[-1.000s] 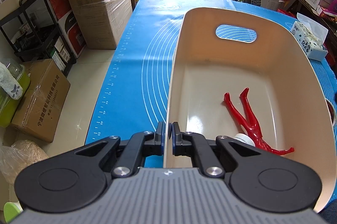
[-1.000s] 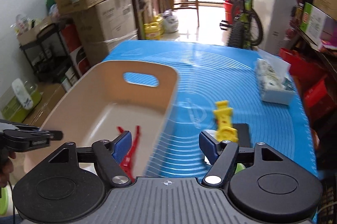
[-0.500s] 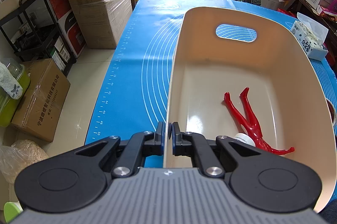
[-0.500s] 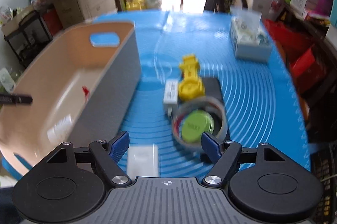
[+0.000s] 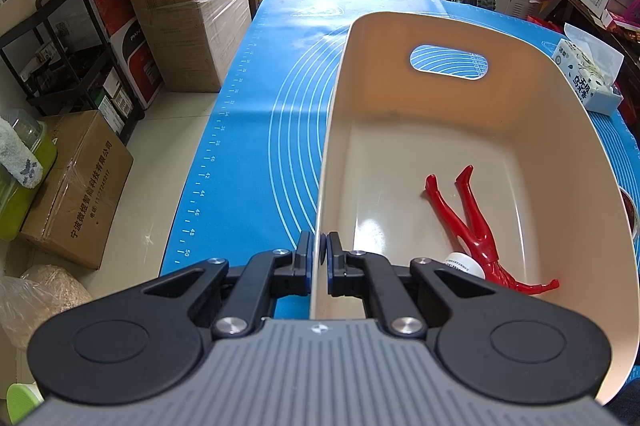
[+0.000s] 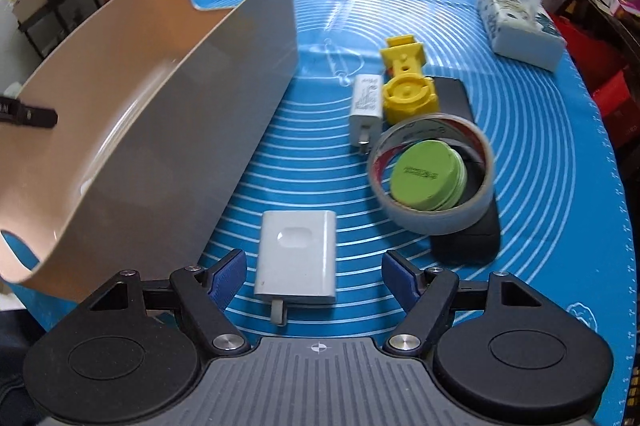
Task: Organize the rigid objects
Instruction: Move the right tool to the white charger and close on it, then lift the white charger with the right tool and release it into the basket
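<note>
The right gripper (image 6: 314, 280) is hovering with jaws spread wide either side of the white charger (image 6: 296, 258), lying lengthwise along them on the desk (image 6: 540, 153); the left gripper (image 5: 319, 264) is clamping the bin (image 5: 332, 129) wall.

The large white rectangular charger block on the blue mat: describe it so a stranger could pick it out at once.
Start at the tall beige plastic bin on the blue silicone mat. Just outside the bin's grey outer wall, nearest the camera, the large white charger block lies flat between the open right gripper's blue pads. Unlike the slimmer white plug adapter farther back, it is broad, with an oval dimple on top.
</note>
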### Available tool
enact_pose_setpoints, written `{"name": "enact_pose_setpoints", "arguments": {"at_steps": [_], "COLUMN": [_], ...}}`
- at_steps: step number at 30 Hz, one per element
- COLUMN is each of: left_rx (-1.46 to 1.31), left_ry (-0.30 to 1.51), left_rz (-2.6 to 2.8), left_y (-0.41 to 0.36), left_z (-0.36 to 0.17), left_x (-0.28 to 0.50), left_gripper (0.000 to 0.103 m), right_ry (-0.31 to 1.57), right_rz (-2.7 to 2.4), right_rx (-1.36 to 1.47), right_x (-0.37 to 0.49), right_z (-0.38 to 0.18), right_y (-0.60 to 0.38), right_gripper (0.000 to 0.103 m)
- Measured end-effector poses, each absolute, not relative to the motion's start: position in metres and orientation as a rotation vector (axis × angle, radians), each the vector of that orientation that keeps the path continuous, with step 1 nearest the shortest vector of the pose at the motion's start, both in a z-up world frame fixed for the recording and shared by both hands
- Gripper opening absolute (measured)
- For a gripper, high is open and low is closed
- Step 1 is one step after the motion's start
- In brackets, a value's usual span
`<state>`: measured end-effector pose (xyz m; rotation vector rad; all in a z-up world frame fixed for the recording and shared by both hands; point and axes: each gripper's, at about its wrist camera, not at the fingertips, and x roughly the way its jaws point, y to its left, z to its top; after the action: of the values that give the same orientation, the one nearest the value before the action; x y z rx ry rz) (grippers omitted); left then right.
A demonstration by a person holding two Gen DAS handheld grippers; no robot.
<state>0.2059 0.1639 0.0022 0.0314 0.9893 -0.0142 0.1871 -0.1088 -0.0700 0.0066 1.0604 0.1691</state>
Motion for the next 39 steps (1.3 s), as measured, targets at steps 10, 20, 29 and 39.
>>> {"name": "enact_pose_setpoints", "arguments": {"at_steps": [10,20,29,39], "left_rx": [0.031,0.032,0.032,0.031], "left_ry": [0.989,0.989,0.99,0.99], "left_rz": [-0.014,-0.015,-0.014,-0.014], "left_y": [0.164,0.164,0.164,0.164], "left_z": [0.002,0.002,0.002,0.002], "left_x": [0.206,0.207,0.207,0.207], "left_gripper": [0.008,0.008,0.008,0.008], "right_ry": [1.039,1.002,0.946,0.812], "right_rz": [0.16,0.146,0.117,0.082], "right_rx": [-0.044,-0.039,0.005,0.0], "right_x": [0.192,0.187,0.177,0.177], "right_z": [-0.082,-0.082,-0.064,-0.009], "right_y": [-0.097,-0.098,-0.11,-0.12], "right_gripper": [0.068,0.05,0.05,0.05]}}
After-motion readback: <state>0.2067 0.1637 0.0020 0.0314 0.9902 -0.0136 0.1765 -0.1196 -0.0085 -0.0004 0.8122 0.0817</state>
